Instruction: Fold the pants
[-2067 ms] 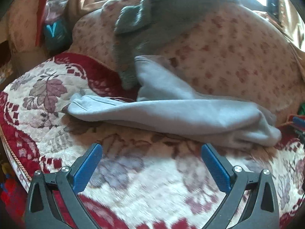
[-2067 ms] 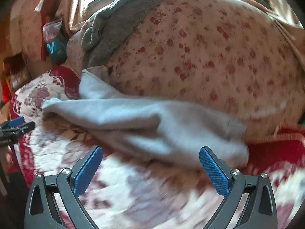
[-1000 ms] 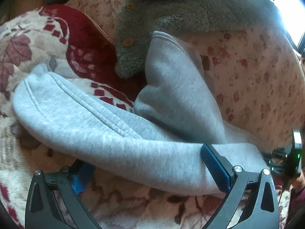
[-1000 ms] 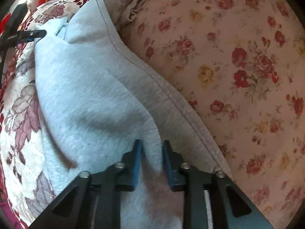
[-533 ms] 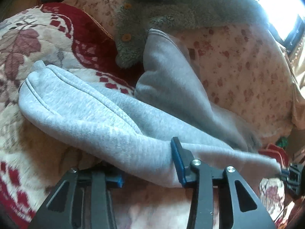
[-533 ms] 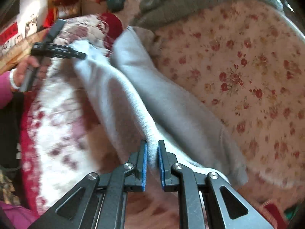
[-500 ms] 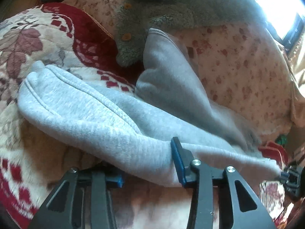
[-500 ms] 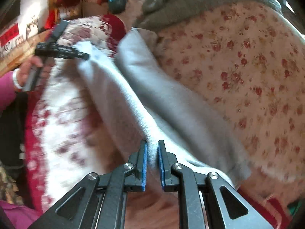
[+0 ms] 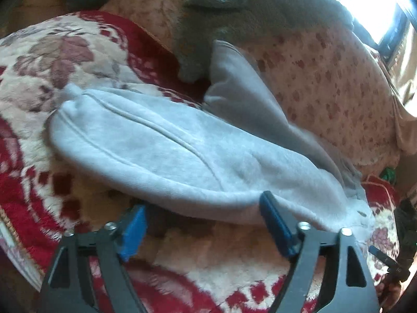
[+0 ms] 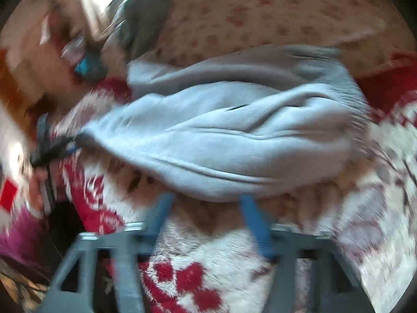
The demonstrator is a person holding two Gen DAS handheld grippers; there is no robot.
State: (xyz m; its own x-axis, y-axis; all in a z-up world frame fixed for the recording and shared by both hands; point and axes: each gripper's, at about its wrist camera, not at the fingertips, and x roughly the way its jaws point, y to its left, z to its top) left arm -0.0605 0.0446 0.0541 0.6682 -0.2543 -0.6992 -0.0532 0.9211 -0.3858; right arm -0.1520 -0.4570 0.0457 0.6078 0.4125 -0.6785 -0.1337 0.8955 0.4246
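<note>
Fingers of the left gripper [image 9: 203, 219] and right gripper [image 10: 206, 208] stand spread, holding nothing, before the grey pants [image 9: 166, 154], which lie lengthwise left-to-right across both views.

Both tools apparently released, left tool [image 9: 202, 230], right tool [image 10: 206, 221], pants [image 9: 169, 154] dropped

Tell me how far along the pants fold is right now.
Early stage. Done so far: the grey pants lie bunched lengthwise on the red floral blanket, one part still riding up the floral cushion. In hand: nothing; the left gripper and right gripper are both open at the near edge. Left: straighten, then make the actual folds.
</note>
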